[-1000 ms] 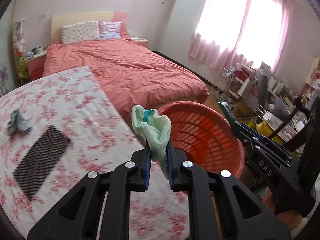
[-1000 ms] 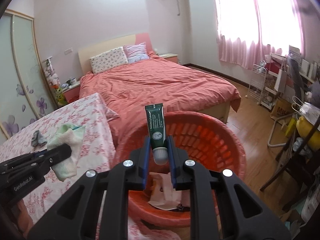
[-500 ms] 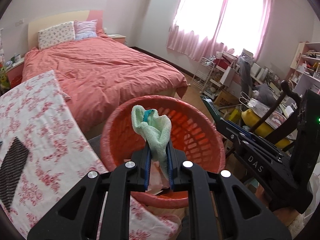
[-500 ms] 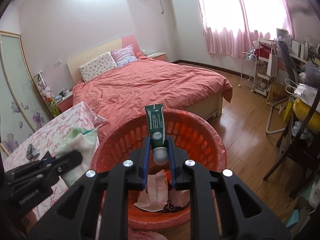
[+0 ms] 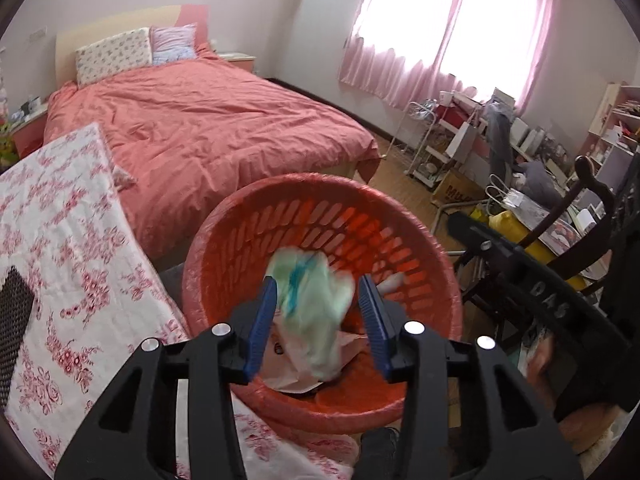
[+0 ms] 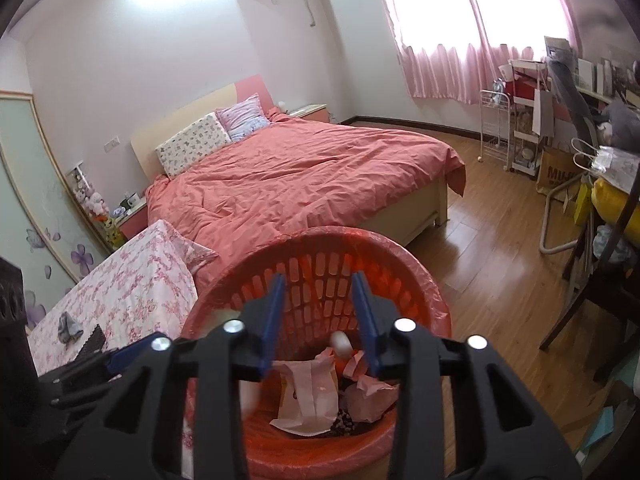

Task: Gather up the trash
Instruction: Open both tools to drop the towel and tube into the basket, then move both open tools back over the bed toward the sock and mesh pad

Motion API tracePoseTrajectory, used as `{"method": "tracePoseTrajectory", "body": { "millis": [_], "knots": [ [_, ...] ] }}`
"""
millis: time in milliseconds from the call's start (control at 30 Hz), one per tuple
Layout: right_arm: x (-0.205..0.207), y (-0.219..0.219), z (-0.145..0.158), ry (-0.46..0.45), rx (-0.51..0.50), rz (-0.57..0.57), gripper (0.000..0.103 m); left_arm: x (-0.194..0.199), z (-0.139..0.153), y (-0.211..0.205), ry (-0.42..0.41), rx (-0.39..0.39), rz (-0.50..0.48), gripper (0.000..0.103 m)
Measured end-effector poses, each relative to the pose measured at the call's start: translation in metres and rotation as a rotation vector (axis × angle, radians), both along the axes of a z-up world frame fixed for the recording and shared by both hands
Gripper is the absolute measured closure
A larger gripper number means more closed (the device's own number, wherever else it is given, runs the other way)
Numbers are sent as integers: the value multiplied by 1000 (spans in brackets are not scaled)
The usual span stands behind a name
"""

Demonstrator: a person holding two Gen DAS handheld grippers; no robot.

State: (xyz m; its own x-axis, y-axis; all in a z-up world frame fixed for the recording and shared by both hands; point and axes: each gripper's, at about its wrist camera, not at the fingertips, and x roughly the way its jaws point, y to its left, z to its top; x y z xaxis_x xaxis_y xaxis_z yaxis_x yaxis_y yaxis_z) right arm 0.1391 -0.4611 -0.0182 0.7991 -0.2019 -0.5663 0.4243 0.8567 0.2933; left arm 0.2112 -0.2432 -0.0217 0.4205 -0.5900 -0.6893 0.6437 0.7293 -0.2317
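A red plastic basket [image 5: 400, 216] stands by the table's edge; it also shows in the right wrist view [image 6: 412, 264]. My left gripper [image 5: 318, 308] is open above it, and a pale green cloth [image 5: 310, 292] is blurred between its jaws, dropping free. My right gripper [image 6: 320, 304] is open over the basket too. A small blurred white cap [image 6: 341, 342] of the toothpaste tube shows falling below it. Pink and white paper trash [image 6: 308, 392] lies at the basket's bottom.
A table with a floral cloth [image 5: 60, 240] is to the left, with a dark mesh mat [image 5: 14, 312] and a grey rag [image 6: 68, 326] on it. A bed with a red cover [image 5: 208, 128] is behind. Chairs and cluttered shelves [image 5: 520, 184] stand to the right.
Both grippers opened over the basket. The green cloth left the left jaws and the toothpaste tube left the right jaws; both are falling in.
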Motion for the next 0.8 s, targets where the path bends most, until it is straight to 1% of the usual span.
{"method": "tracePoseTrajectory", "body": {
  "millis": [167, 200, 233, 367, 433, 600, 800],
  "knots": [
    [-5, -2, -5, 19, -11, -17, 63, 4, -6, 20, 1, 45, 58, 58],
    [-6, -1, -5, 22, -16, -18, 63, 5, -6, 25, -2, 51, 69, 56],
    [-6, 1, -5, 25, -20, -17, 62, 5, -7, 33, -10, 63, 90, 54],
    [-4, 9, -2, 32, -35, 6, 62, 7, -5, 61, -25, 93, 149, 53],
    [0, 21, 0, 34, -47, 31, 62, 9, -4, 78, -35, 103, 186, 48],
    [13, 57, 7, 51, -83, 116, 59, 16, -3, 130, -39, 119, 301, 48],
    [37, 128, 13, 68, -122, 254, 59, 20, 0, 204, -49, 130, 445, 46]
  ]
}}
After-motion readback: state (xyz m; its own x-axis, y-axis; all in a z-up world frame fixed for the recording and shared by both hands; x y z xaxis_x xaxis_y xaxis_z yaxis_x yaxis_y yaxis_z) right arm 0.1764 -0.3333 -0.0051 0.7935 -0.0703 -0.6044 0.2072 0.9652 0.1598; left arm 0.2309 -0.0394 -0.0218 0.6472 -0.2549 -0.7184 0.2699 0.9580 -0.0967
